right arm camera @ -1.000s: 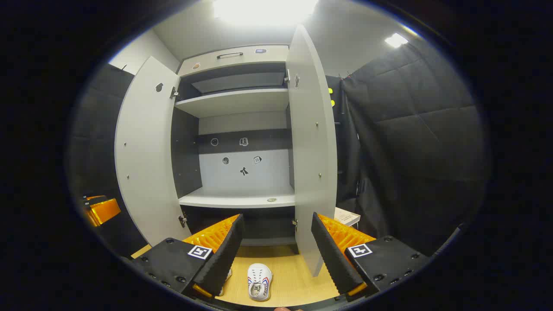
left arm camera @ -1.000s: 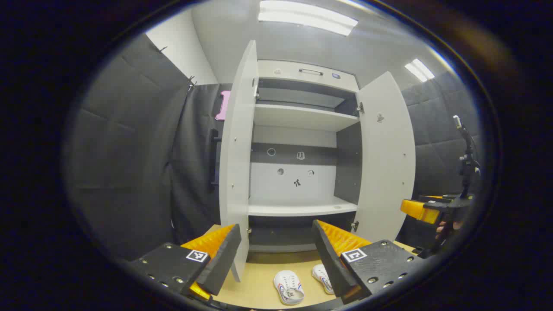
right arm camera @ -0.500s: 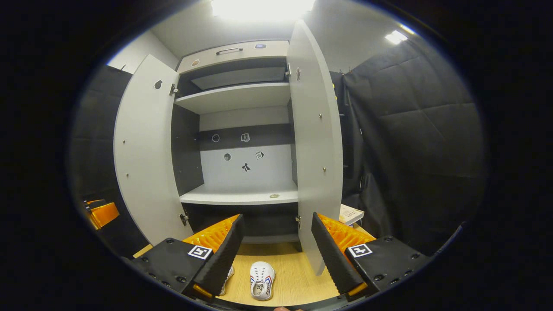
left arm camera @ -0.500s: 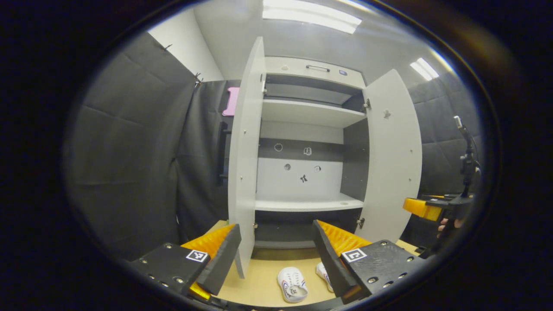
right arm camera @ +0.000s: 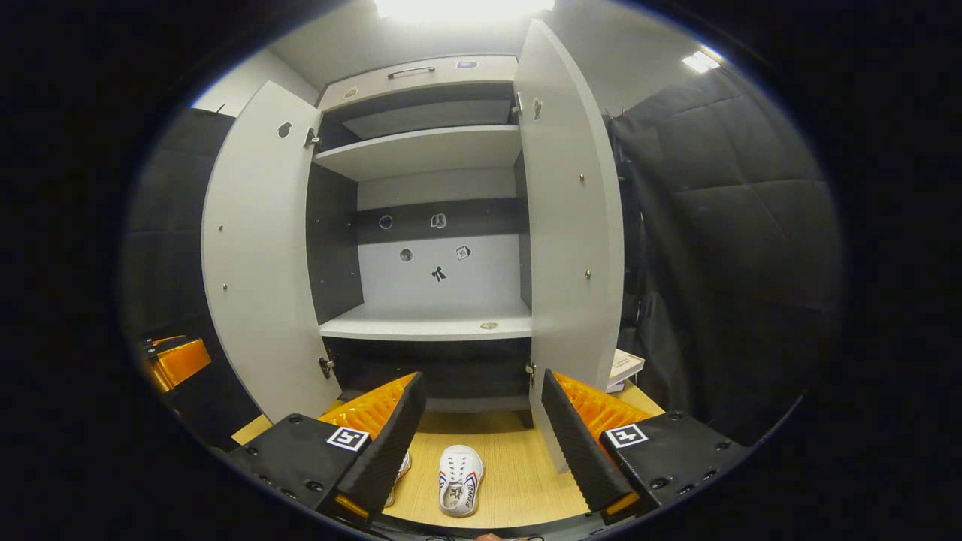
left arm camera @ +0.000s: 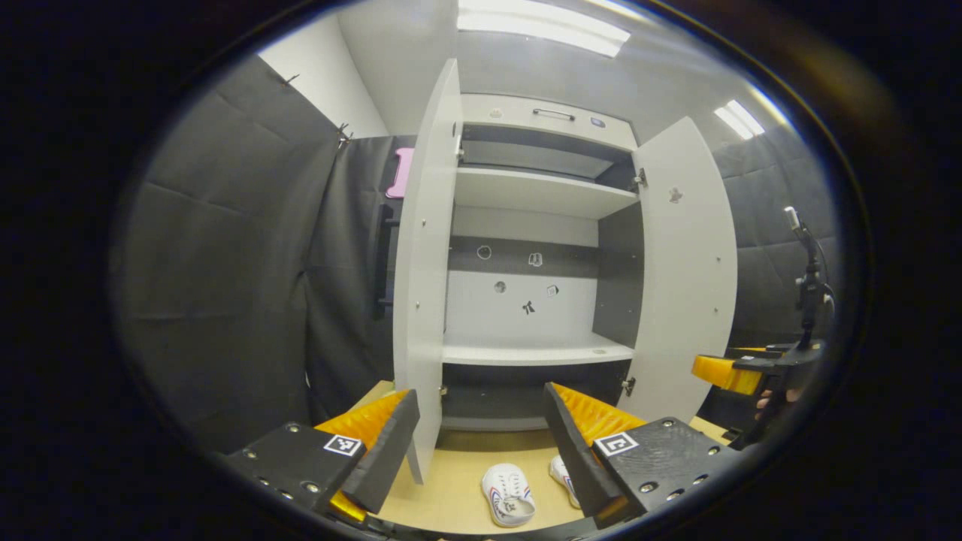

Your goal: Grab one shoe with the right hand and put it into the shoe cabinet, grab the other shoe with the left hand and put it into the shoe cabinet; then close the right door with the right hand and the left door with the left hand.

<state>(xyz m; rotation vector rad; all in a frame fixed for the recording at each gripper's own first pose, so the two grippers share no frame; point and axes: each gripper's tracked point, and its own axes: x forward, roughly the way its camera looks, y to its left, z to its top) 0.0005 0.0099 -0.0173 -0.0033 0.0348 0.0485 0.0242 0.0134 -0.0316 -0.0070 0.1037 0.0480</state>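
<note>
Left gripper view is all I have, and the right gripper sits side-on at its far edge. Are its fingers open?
Observer: Yes. In the right gripper view the right gripper has its fingers spread wide, holding nothing.
Operator: What lies ahead of it?
Observer: One white shoe shows between those fingers, lying untouched on the wooden surface.
Operator: Anything beside the right door?
Observer: What looks like a small stack of books lies just beyond the right door.
</note>
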